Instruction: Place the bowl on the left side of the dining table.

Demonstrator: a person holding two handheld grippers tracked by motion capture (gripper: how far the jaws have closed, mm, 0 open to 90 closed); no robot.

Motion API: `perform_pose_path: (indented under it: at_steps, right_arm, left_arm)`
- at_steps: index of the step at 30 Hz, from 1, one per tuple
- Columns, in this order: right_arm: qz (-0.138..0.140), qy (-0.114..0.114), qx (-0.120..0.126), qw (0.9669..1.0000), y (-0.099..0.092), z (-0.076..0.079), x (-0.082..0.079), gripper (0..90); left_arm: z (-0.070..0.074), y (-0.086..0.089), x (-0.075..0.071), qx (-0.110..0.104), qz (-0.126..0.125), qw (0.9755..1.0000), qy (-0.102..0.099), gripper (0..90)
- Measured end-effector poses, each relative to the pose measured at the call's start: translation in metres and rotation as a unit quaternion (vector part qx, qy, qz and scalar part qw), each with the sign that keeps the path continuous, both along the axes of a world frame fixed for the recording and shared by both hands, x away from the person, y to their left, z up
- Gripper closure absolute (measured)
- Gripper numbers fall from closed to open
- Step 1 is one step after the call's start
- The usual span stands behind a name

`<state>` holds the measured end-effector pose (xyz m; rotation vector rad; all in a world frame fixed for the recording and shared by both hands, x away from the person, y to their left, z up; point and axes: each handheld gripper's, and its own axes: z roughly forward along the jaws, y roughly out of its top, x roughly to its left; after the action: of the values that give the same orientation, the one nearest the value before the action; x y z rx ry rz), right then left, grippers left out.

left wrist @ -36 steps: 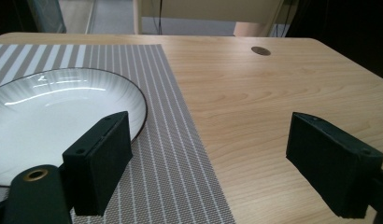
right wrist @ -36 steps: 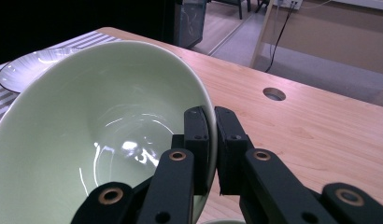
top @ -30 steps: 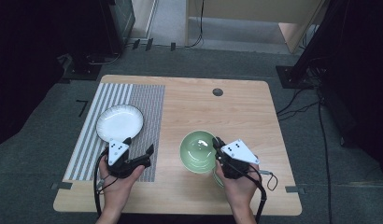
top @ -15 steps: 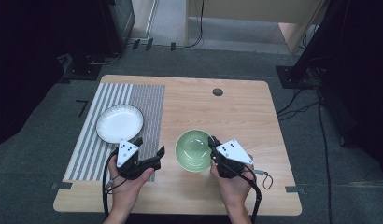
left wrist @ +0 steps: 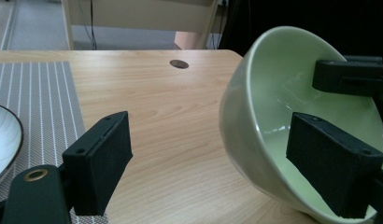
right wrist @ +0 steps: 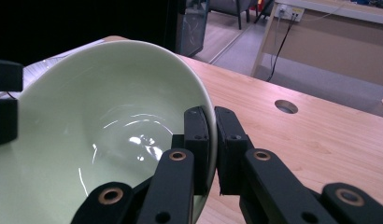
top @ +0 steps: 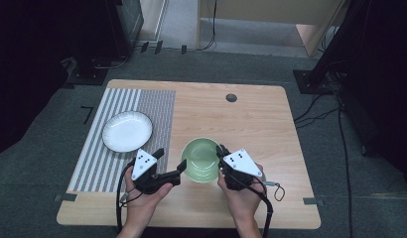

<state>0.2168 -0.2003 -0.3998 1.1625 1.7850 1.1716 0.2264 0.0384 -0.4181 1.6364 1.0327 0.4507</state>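
The tabletop runs across the middle of the high view, with a striped placemat over its left part and a white plate lying on that mat at centre left. The green bowl sits in the lower middle of the frame, well right of the plate and off the mat, between the two grippers.

The right gripper has its fingers clenched on the bowl's right-hand rim: in the right gripper view one finger lies inside the wall and the other outside, with the rim pinched between them. The bowl looks tipped in the left gripper view, its mouth turned toward that camera, so it seems tilted rather than resting flat.

The left gripper stands released, fingers apart, just at the bowl's lower left edge. In its own view, one finger already lies in front of the bowl's open mouth at lower right, while the other hangs over bare wood at lower left, clear of the bowl wall. So the near rim lies between the spread fingers, toward the right one; closing there would probably take the side opposite the right gripper's hold.
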Motion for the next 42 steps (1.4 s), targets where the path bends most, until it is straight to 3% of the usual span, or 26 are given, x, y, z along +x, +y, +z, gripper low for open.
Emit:
perform_pose_path:
  at_steps: [5, 8, 15, 23, 28, 31, 34, 38, 42]
  right_arm:
    - [-0.004, -0.008, 0.000, 1.0000, 0.006, 0.002, -0.002, 86.2]
    - [-0.003, -0.016, 0.000, 0.9999, 0.008, 0.003, -0.004, 86.2]
    - [-0.006, -0.035, -0.009, 0.9993, 0.019, 0.006, -0.011, 86.2]
    - [-0.015, -0.057, -0.011, 0.9982, 0.026, 0.007, -0.018, 86.3]
    - [-0.019, -0.066, -0.014, 0.9975, 0.029, 0.005, -0.020, 86.2]
    - [-0.024, -0.074, -0.020, 0.9968, 0.031, 0.004, -0.021, 86.2]
    - [-0.028, -0.079, -0.022, 0.9963, 0.032, 0.002, -0.022, 86.2]
    - [-0.034, -0.085, -0.026, 0.9954, 0.036, -0.001, -0.024, 86.2]
    - [-0.044, -0.094, -0.022, 0.9943, 0.035, -0.003, -0.027, 86.2]
  left_arm:
    - [-0.002, -0.006, 0.000, 0.013, 0.000, 0.9999, 0.008, 13.5]
    - [-0.006, -0.010, 0.000, 0.031, 0.008, 0.9994, 0.014, 13.6]
    - [-0.009, -0.018, 0.001, 0.030, 0.015, 0.9987, 0.038, 17.4]
    - [-0.009, -0.019, 0.005, 0.013, 0.026, 0.9975, 0.065, 33.9]
    - [-0.011, -0.017, 0.010, -0.019, 0.014, 0.9952, 0.095, 46.0]
    - [-0.012, -0.018, 0.011, -0.025, 0.014, 0.9945, 0.100, 49.0]
    - [-0.011, -0.020, 0.010, -0.030, 0.009, 0.9945, 0.100, 58.4]
    - [-0.011, -0.022, 0.011, -0.037, 0.014, 0.9939, 0.103, 60.8]
    - [-0.011, -0.018, 0.013, -0.050, 0.003, 0.9932, 0.105, 67.7]
